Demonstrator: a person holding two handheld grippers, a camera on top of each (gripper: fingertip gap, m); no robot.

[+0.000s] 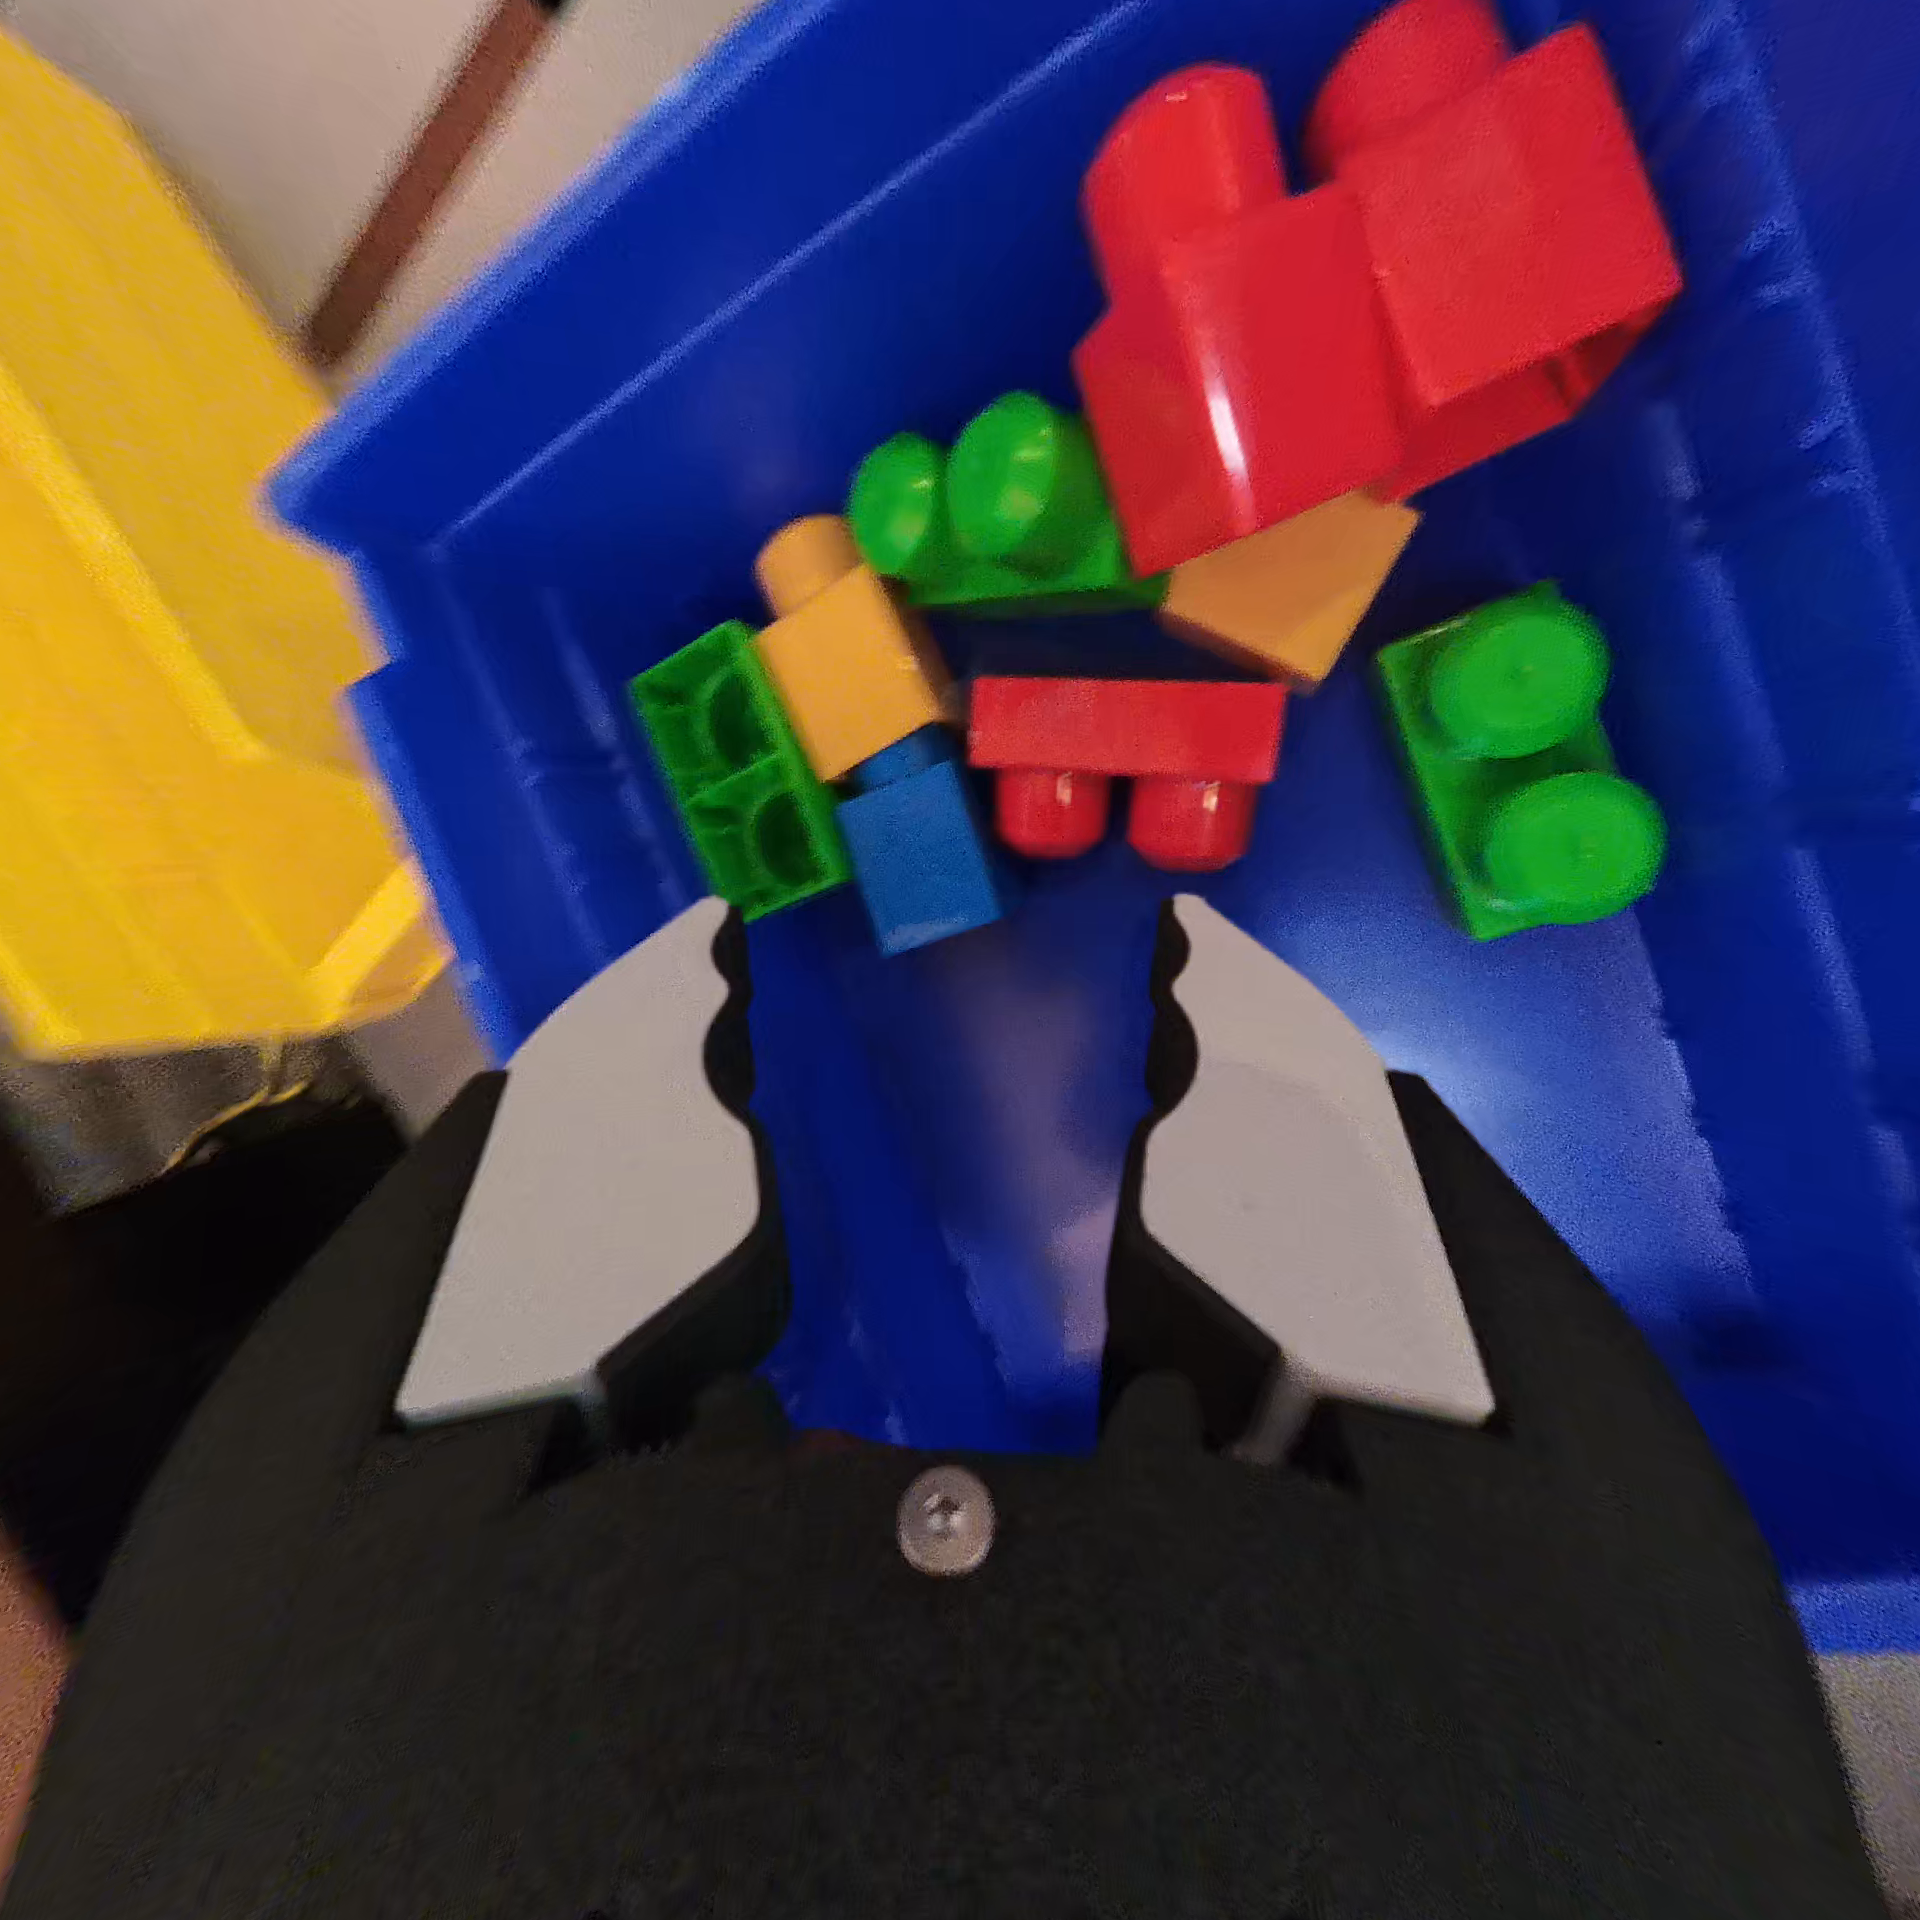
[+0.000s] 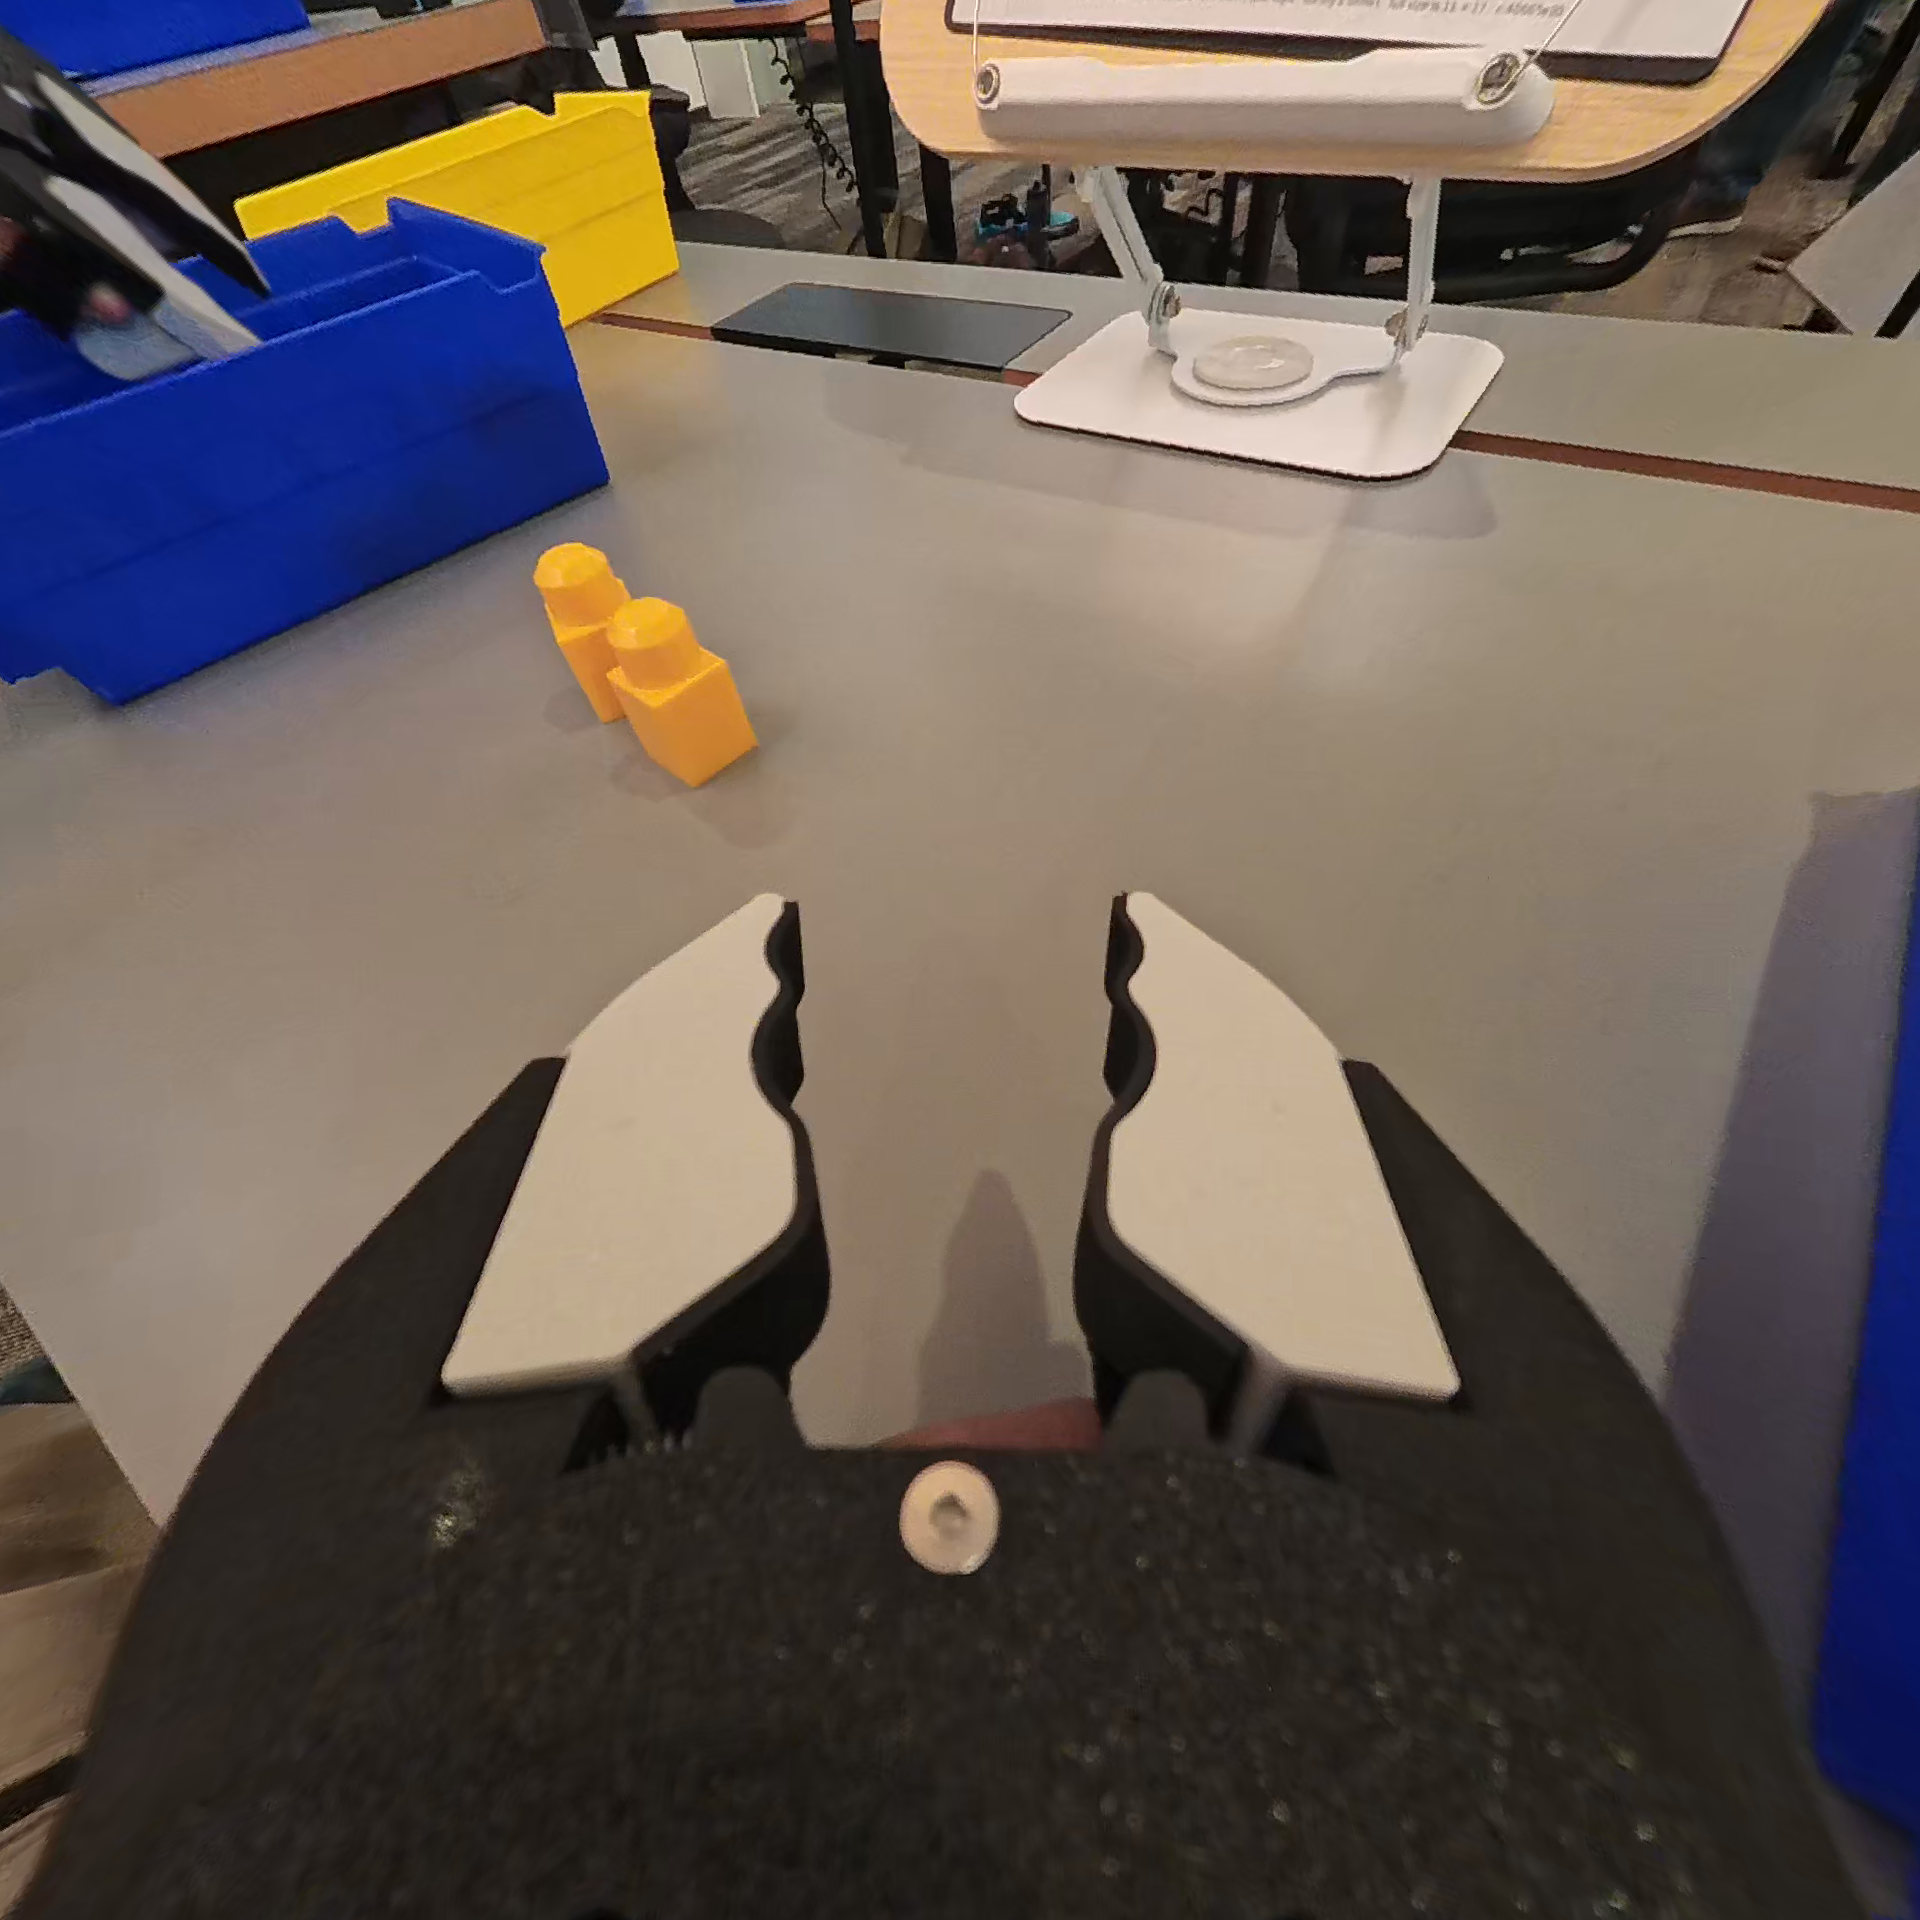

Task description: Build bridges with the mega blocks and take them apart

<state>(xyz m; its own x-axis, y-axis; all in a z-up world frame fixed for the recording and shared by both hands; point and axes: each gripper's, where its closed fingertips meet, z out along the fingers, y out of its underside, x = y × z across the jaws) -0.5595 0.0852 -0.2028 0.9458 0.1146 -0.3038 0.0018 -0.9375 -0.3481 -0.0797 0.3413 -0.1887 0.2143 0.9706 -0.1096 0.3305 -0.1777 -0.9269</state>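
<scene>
Left wrist view: left hand-held gripper (image 1: 951, 920) poised over the blue bin (image 1: 623, 416), fingers spread wide with nothing between them. Mega blocks lie loose on the bin floor just beyond the fingertips. Nearest the tips is a blue single-stud block (image 1: 920, 862), with an orange single-stud block (image 1: 847, 660) lying over it and a green two-stud block (image 1: 743, 769) on its side, hollow underside showing, touching both. Beside the blue block lies a red two-stud block (image 1: 1127, 727), studs toward the gripper. Farther into the bin a large red block (image 1: 1351, 281) lies over a second green block (image 1: 997, 509) and an orange block (image 1: 1283, 587). A third green two-stud block (image 1: 1507, 758) lies apart, near the bin's other wall. A yellow bin (image 1: 156, 623) stands outside the blue bin.

Right wrist view: right hand-held gripper (image 2: 951, 899) above the grey counter (image 2: 1247, 727), fingers wide apart and empty. Two orange single-stud blocks (image 2: 644, 665) stand upright on the counter, touching each other, near the blue bin (image 2: 312, 468). The left hand-held gripper (image 2: 135, 281) dips into that bin. Behind the bin stands the yellow bin (image 2: 520, 197); well apart from it, a white stand (image 2: 1257, 395) rests on the counter.
</scene>
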